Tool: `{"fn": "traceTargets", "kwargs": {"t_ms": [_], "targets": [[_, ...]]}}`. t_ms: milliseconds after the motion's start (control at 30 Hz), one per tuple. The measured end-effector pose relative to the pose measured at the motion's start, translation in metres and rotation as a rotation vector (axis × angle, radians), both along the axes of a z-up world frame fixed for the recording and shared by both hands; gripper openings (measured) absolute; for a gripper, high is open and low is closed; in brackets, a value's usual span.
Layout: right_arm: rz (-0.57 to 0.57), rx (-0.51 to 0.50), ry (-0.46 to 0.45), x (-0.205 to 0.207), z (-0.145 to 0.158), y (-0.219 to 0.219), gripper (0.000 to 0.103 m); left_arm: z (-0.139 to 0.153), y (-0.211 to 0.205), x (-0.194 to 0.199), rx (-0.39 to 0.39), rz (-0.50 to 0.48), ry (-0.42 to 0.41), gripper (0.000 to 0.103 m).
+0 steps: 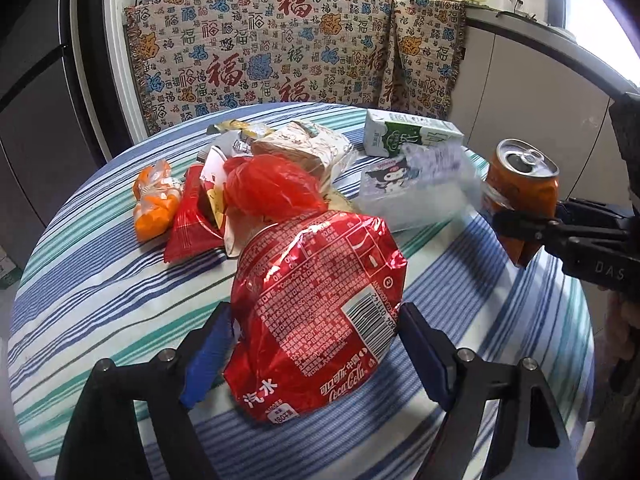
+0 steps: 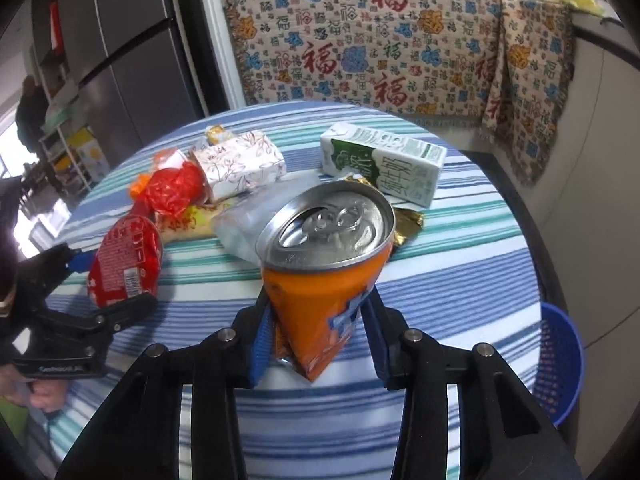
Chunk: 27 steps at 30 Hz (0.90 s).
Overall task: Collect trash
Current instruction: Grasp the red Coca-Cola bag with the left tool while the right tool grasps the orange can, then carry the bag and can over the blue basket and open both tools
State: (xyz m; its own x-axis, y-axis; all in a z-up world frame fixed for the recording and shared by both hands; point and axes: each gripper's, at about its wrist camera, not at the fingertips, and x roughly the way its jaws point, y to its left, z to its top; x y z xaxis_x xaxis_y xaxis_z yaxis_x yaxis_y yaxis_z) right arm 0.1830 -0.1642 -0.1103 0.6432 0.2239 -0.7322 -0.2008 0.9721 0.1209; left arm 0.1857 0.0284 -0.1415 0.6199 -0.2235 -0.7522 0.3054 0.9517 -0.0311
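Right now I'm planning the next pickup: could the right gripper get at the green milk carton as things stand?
Probably not yet. The right gripper is shut on the crushed orange can, so its jaws are occupied. The green milk carton lies uncovered on the far side of the table; with the can dropped, the way looks free.

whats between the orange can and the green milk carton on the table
A crumpled gold wrapper and the clear plastic bag lie between the orange can and the milk carton. The right wrist view shows it best.
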Motion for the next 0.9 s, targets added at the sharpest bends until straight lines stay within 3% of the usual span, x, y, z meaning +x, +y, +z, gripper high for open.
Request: {"fn": "traceTargets", "kwargs": {"t_ms": [233, 600, 767, 900], "targets": [[0.033, 0.062, -0.003, -0.026, 0.022, -0.017, 0.041, 0.017, 0.004, -0.020, -0.095, 0.040, 0.023, 0.084], [0.042, 0.154, 0.044, -0.037, 0.030, -0.051, 0.042, 0.038, -0.047, -0.032, -0.103, 0.007, 0.024, 0.084], [-0.031, 0.198, 0.030, -0.036, 0.046, -0.108, 0.042, 0.068, -0.094, -0.029, -0.132, -0.079, -0.007, 0.084], [-0.126, 0.196, 0.038, -0.031, 0.053, -0.170, 0.043, 0.089, -0.146, -0.020, -0.197, -0.181, -0.016, 0.084]]}}
